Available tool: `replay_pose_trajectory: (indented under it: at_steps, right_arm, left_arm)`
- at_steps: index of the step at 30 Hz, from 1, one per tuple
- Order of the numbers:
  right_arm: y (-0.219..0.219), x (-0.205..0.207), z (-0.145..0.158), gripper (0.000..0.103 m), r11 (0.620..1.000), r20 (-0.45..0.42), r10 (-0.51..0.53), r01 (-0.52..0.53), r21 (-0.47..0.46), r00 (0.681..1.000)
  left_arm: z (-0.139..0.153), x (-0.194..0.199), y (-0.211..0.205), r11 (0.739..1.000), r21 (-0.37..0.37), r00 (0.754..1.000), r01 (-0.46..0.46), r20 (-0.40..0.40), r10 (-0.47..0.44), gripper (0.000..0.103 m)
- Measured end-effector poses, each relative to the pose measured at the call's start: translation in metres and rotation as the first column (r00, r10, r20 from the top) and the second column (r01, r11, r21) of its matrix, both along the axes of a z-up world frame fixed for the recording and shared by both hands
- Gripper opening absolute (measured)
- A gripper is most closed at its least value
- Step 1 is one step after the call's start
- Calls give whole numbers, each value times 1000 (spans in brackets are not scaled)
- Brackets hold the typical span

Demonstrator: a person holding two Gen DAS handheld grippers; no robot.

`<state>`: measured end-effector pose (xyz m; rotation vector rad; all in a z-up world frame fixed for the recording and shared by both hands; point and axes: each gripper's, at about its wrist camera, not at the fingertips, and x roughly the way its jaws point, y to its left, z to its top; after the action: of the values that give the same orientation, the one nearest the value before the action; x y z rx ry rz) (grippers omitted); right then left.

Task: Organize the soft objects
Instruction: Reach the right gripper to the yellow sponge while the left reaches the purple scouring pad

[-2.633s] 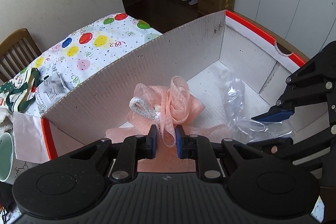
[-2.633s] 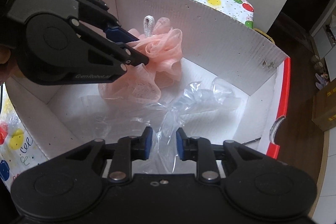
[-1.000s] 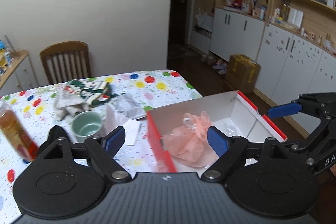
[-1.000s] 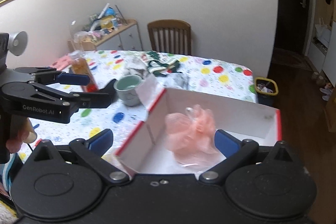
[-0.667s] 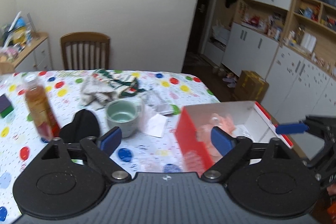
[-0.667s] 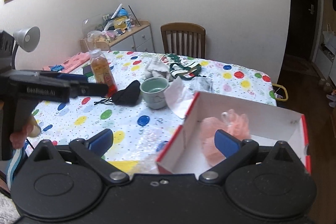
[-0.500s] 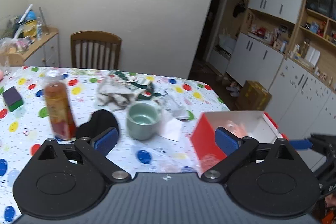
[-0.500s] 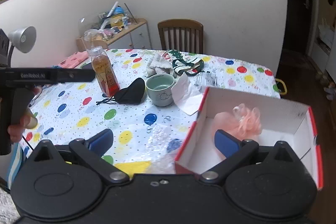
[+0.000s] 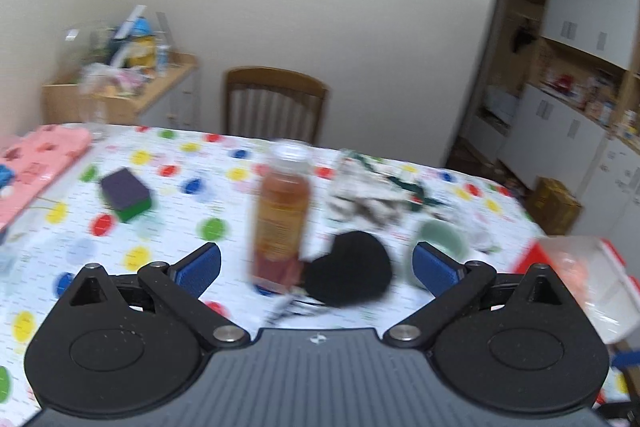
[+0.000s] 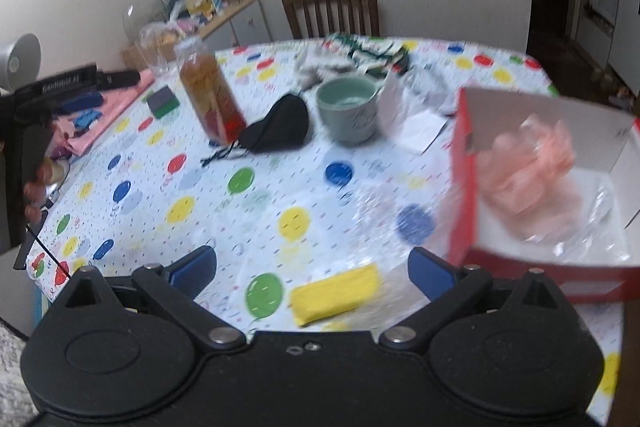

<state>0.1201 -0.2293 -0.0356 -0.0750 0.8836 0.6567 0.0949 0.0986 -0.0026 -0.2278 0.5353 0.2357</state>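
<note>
Yellow sponge (image 10: 335, 293) lies on the dotted tablecloth (image 10: 248, 183) just ahead of the right gripper (image 10: 312, 273), between its wide-spread fingers, long axis crosswise — the nearer tool. Left gripper (image 9: 316, 265), equally wide and empty, faces the black mask (image 9: 349, 274) instead.

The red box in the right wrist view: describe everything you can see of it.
The red box is an open cardboard carton, red outside and white inside, with no lid in view. It sits upright on the polka-dot tablecloth at the table's right side. Inside lie a pink mesh bath pouf against the far wall and crumpled clear plastic on the floor beside it. A white paper lies next to its left corner. Neither gripper touches it. Motion blur hides finer detail.
</note>
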Motion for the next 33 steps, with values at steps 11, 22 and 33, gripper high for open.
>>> replay_pose_trajectory:
  at_steps: [11, 22, 33]
  right_arm:
    - [49, 9, -38, 86, 992, -133, -104, 94, -79, 986]
    - [59, 37, -80, 77, 952, -284, -298, 261, -161, 911]
    - [49, 56, -97, 72, 875, -399, -483, 449, -183, 779]
  left_arm:
    - [-21, 27, 114, 969, 92, 971, -230, -40, 235, 103]
    - [-45, 73, 186, 933, 110, 932, -343, -83, 353, 103]
    - [-74, 145, 263, 874, 69, 845, -480, -230, 482, 103]
